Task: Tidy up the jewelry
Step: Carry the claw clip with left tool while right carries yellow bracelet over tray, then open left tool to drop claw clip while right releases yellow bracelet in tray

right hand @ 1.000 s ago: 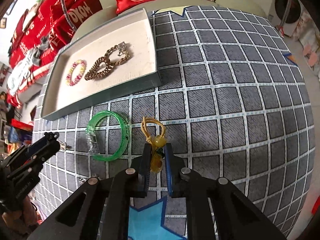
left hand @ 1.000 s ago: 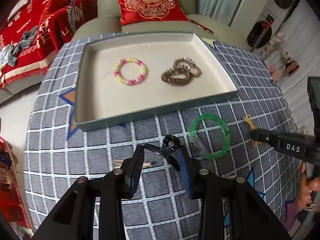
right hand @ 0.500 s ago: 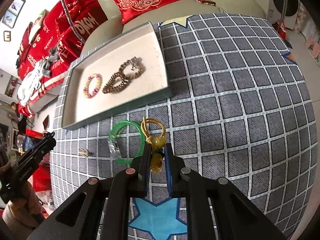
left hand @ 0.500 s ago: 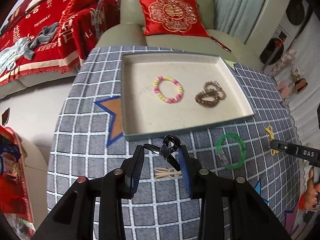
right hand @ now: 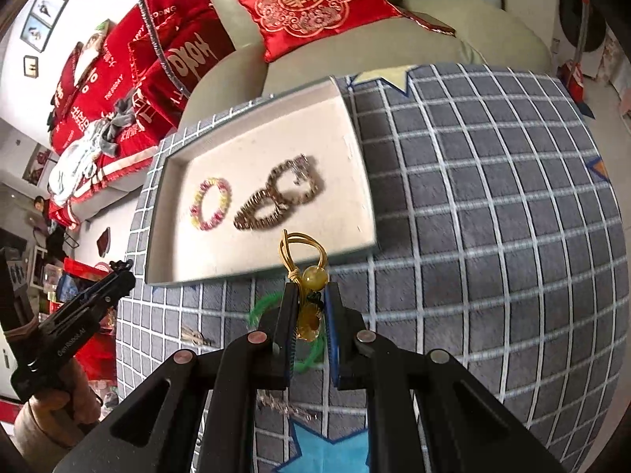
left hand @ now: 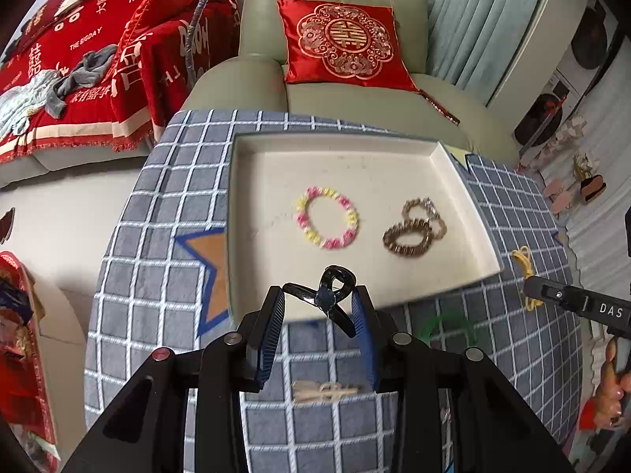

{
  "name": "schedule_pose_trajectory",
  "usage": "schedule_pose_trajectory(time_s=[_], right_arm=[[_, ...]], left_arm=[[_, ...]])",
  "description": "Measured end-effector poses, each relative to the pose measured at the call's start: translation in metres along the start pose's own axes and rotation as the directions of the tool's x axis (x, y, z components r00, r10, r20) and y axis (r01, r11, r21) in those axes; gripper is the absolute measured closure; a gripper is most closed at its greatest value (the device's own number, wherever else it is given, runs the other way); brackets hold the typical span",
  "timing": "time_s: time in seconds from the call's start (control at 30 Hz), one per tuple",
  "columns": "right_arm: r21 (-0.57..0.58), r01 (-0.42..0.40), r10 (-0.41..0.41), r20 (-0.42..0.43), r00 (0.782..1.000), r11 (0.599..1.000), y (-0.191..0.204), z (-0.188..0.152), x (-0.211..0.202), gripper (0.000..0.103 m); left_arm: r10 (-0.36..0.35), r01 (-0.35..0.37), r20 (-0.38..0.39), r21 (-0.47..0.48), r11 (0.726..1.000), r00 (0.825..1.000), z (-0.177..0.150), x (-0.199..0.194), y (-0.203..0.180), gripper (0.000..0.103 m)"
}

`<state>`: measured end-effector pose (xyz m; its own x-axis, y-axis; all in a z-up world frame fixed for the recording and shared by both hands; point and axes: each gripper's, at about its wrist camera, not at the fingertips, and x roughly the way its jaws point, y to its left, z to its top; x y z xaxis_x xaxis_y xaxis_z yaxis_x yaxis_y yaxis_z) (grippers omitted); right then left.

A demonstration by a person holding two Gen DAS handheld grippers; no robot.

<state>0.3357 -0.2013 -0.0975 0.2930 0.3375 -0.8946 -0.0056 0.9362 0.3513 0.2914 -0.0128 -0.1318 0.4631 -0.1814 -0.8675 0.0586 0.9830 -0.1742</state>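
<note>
Item 1 — small black plastic claw hair clip [left hand: 333,295]. Held between the pads of the left hand-held gripper [left hand: 319,315], jaws part-way closed and pressing on the clip's two arms. It hangs above the near wall of the shallow cream-lined rectangular tray [left hand: 260,205]. Long axis runs roughly across the jaws; the looped end points away from the camera, toward the tray floor. Judged light, stiff and smooth, so liable to slip or spring; best taken across the arms, as now.

Item 2 — yellow elastic hair tie with amber bead charms [right hand: 305,276]. Pinched in the right hand-held gripper [right hand: 311,311], jaws narrow, closed on the lower charm. It sits over the checked grey cloth surface [right hand: 493,216], just short of the tray's near edge. Long axis runs along the fingers; the cord loop points forward toward the tray. Judged soft and floppy in the cord, hard at the beads — the bead cluster gives the surer hold.

Already in the tray: pink-and-yellow beaded bracelet [left hand: 327,217]; bronze coiled chain bracelet [left hand: 414,232].

On the surface, near both grippers: translucent green bangle [left hand: 449,325], blurred; pale slim hair clip [left hand: 325,390].
</note>
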Motion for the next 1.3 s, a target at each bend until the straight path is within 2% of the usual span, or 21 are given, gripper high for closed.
schedule_pose_trajectory(time_s=[0.23,0.33,0.77,1.0,1.3], right_arm=[[-0.023,-0.014,0.014,0.005,1.000,1.000,0.011,0.035,0.018,0.089],[-0.041,-0.001,0.001,-0.006,1.000,0.999,0.015,0.046,0.029,0.089],[-0.058,0.042,-0.043,-0.012,0.999,0.997,0.014,0.090,0.075,0.089],[-0.055,0.064,-0.064,-0.007,0.998,0.996,0.012,0.103,0.090,0.089],[-0.010,0.048,-0.049,-0.070,0.996,0.999,0.000,0.101,0.112,0.088]], left_arm=[[0.015,-0.015,0.012,0.011,1.000,1.000,0.024,0.019,-0.010,0.053],[0.042,-0.043,0.015,0.011,0.999,0.999,0.032,0.030,-0.011,0.053],[0.110,-0.110,-0.034,-0.001,0.994,0.993,0.050,0.078,-0.005,0.053],[0.155,-0.154,-0.048,0.019,0.988,0.987,0.053,0.098,-0.007,0.053],[0.199,-0.195,-0.071,0.066,0.979,0.977,0.050,0.112,-0.012,0.052]])
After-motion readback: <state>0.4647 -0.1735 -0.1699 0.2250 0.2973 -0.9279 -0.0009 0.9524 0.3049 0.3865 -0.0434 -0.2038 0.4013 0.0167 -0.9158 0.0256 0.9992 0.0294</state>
